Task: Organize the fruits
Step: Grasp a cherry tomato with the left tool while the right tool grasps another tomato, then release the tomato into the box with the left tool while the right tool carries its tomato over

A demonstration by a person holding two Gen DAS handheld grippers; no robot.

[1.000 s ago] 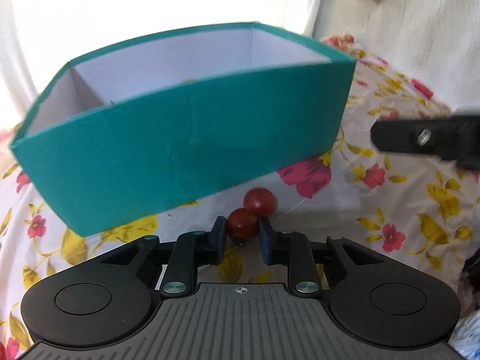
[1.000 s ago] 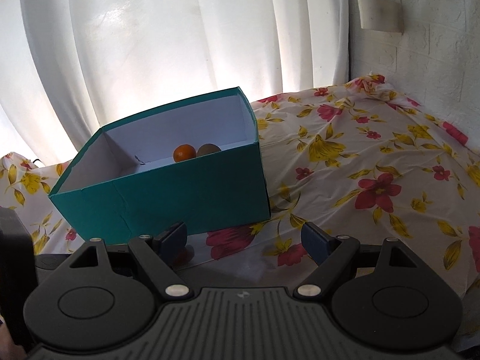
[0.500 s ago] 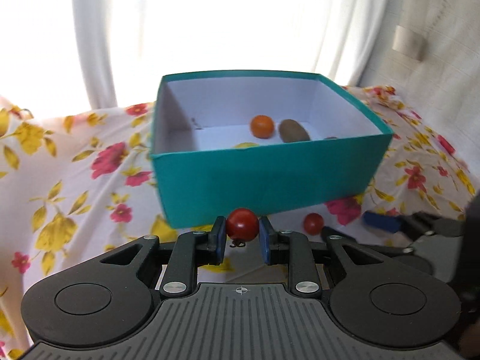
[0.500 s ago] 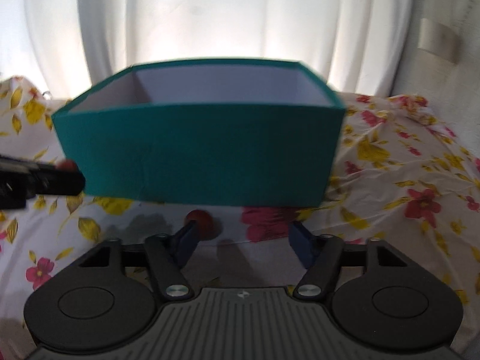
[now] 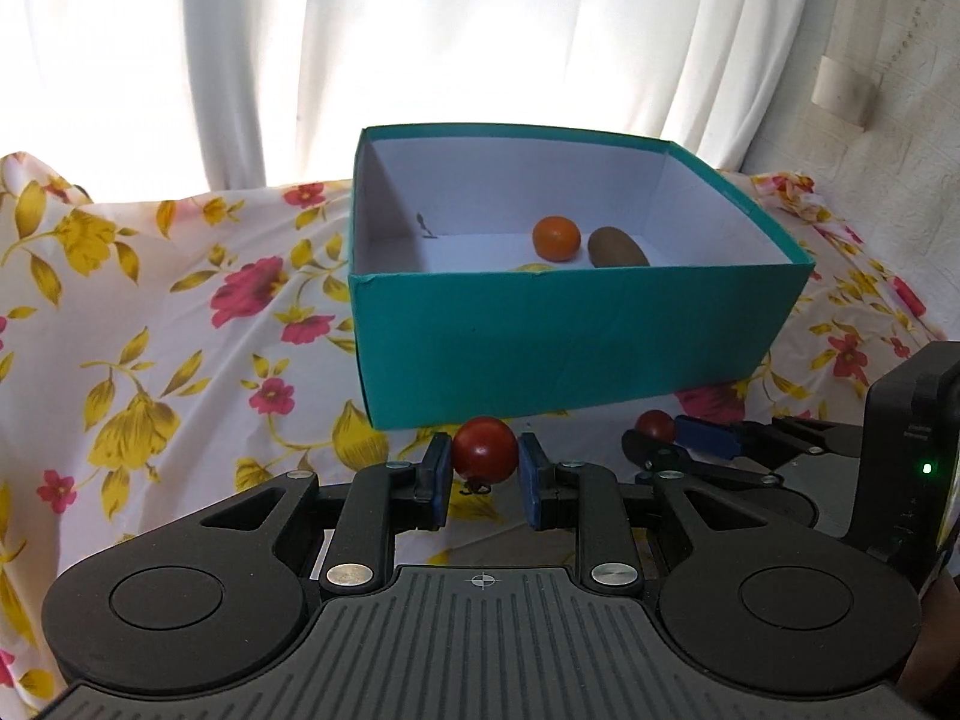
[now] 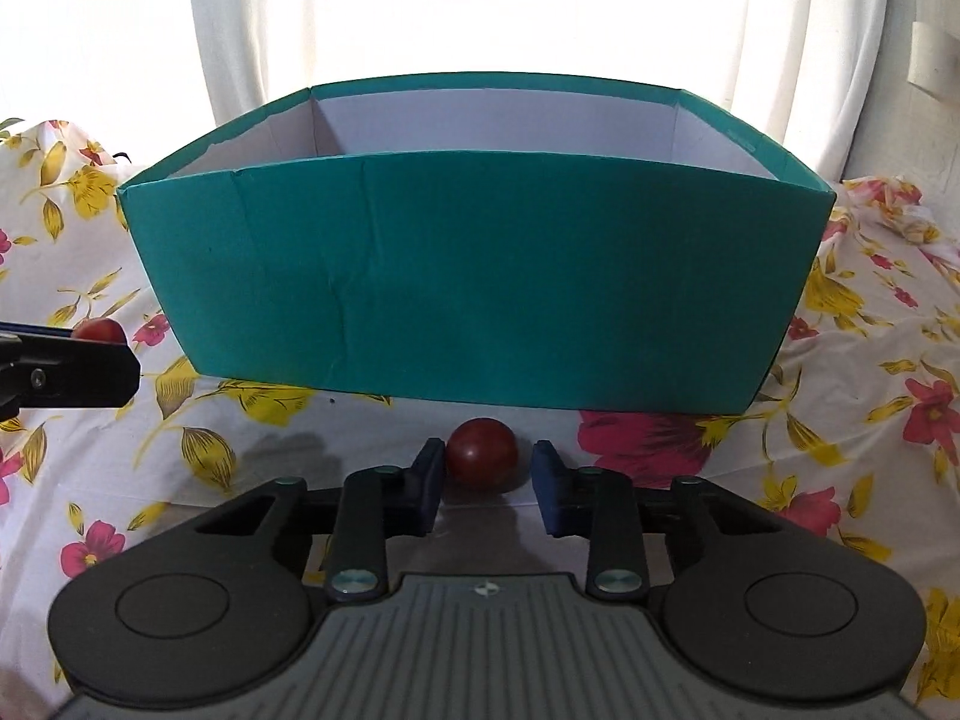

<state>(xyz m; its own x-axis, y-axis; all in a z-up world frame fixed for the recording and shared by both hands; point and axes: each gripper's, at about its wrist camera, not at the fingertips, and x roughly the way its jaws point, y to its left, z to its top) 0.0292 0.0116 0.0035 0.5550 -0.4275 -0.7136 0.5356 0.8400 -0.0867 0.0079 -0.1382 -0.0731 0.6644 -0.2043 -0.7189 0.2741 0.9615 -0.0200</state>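
Clearing the near wall of the teal box (image 5: pixel 576 348) on the flowered cloth (image 5: pixel 150 324) comes first: lift the left gripper (image 5: pixel 485 471), clamped on one tomato (image 5: pixel 485 449), high enough before releasing beside the orange (image 5: pixel 556 237) and kiwi (image 5: pixel 618 247). Meanwhile centre the right gripper (image 6: pixel 487 477), fingers apart around the second tomato (image 6: pixel 482 451) lying on the cloth just before the box, then close gently without squashing.

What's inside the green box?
Inside the box are an orange and a kiwi, plus a bit of something yellow. The front wall hides the rest of the floor.
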